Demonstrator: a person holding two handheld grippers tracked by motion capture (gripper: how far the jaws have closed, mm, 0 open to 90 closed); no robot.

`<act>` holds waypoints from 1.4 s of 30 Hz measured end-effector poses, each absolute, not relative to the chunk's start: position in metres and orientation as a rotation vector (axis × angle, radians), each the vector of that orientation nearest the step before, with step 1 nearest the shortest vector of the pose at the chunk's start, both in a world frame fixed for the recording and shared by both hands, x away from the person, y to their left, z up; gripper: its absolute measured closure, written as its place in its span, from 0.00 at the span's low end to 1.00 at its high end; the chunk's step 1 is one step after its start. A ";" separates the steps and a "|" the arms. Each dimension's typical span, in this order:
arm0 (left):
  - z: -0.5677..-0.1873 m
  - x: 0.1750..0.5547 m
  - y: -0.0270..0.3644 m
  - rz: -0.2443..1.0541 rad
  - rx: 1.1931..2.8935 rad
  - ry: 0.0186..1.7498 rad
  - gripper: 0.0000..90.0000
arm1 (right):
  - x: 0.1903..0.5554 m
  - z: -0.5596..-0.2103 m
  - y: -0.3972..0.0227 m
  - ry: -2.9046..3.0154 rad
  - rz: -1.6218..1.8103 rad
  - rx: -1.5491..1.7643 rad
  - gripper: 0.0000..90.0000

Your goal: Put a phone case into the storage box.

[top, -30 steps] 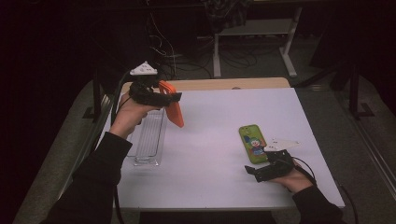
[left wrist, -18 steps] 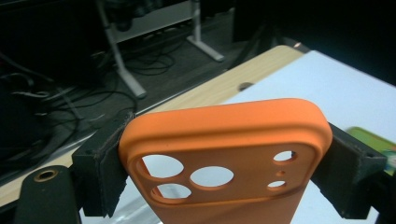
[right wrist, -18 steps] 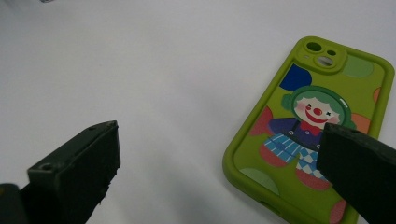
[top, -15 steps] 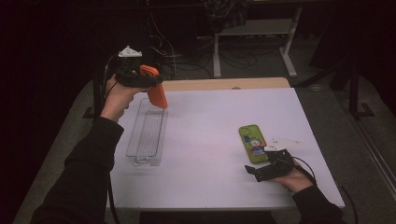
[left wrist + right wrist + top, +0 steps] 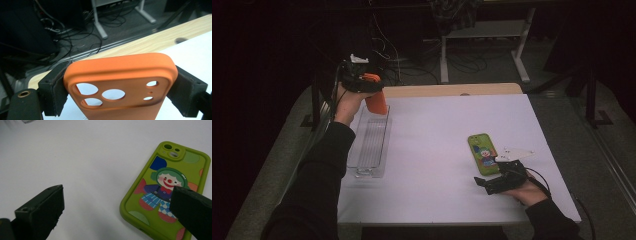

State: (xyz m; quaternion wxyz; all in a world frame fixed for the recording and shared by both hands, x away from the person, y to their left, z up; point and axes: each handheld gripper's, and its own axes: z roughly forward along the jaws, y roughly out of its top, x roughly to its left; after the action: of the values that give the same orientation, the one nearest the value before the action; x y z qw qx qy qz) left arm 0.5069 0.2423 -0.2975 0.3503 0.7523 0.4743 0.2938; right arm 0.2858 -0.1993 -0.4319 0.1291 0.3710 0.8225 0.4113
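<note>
left tongs [image 5: 371, 86] clamp orange phone case [image 5: 376, 101] across its width | case hangs long axis down over far end of clear tray [image 5: 371, 145] | right tongs [image 5: 492, 181] wide, beside green case [image 5: 482, 153]

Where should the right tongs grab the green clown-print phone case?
Across its two long edges near the middle, coming straight down. The green clown-print phone case lies flat, back up, on the white table, so only its thin rims offer purchase; the open right tongs sit just short of its near end.
</note>
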 end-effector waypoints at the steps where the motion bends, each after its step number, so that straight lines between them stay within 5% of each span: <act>1: -0.301 0.509 0.242 0.762 1.945 1.239 0.16 | 0.286 -0.432 -0.199 2.389 1.199 1.083 0.00; 28: -0.352 0.529 0.238 0.803 1.946 1.390 0.14 | 0.285 -0.428 -0.201 2.378 1.215 1.087 0.00; 42: -0.355 0.531 0.243 0.786 1.914 1.393 0.00 | 0.284 -0.427 -0.201 2.366 1.223 1.084 0.00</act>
State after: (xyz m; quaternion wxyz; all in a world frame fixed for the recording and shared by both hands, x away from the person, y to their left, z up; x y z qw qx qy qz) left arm 0.5312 0.2431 -0.3549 0.3182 0.7274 0.5296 0.2986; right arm 0.2844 -0.2012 -0.4274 0.1324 0.3738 0.8156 0.4214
